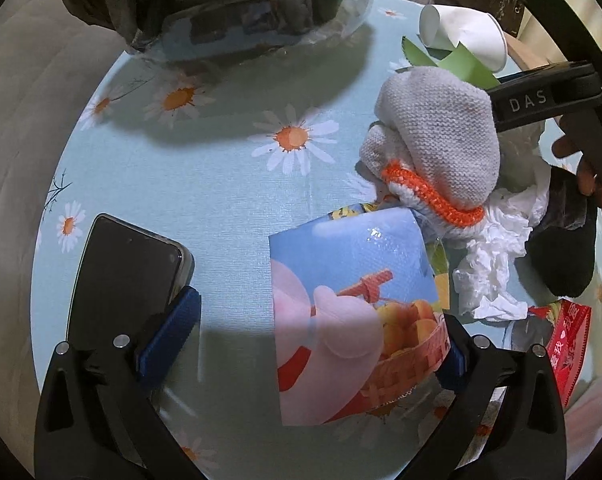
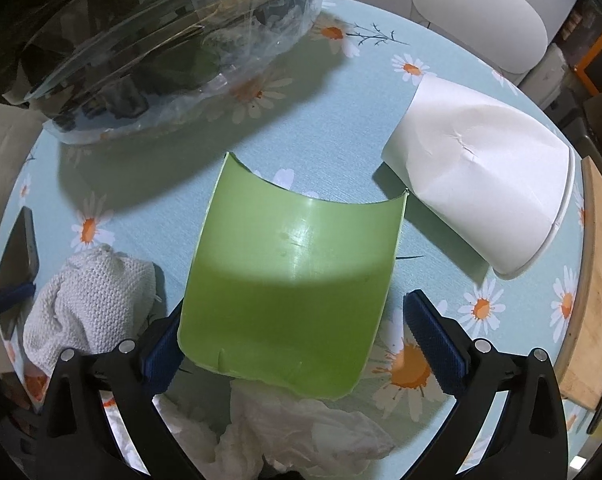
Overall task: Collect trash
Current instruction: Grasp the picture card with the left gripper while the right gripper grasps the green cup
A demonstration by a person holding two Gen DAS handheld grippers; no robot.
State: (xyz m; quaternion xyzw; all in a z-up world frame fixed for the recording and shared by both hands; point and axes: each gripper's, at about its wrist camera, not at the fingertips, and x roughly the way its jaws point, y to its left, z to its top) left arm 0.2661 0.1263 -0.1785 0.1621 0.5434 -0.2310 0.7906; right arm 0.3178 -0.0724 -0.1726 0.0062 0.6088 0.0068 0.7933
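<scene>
My left gripper point(image 1: 315, 338) is open above the daisy tablecloth, its fingers on either side of a printed snack wrapper point(image 1: 349, 312) with a cartoon picture. A crumpled white tissue point(image 1: 495, 256) and a red wrapper point(image 1: 569, 340) lie to its right. My right gripper point(image 2: 301, 344) is open around a curved green plastic piece point(image 2: 289, 280); its left pad point(image 2: 161, 350) is close to the piece's edge. A crushed white paper cup point(image 2: 485, 184) lies on its side to the right. A crumpled tissue point(image 2: 301, 436) lies under the green piece's near end. The clear trash bag point(image 2: 149, 52) sits at the far left.
A black phone point(image 1: 121, 280) lies beside the left gripper's left finger. A knitted grey glove with an orange cuff point(image 1: 441, 148) lies in the middle of the table. A black cloth point(image 1: 565, 248) lies at the right. A wooden board point(image 2: 597, 280) lies along the table's right edge, and a white chair point(image 2: 481, 12) stands beyond.
</scene>
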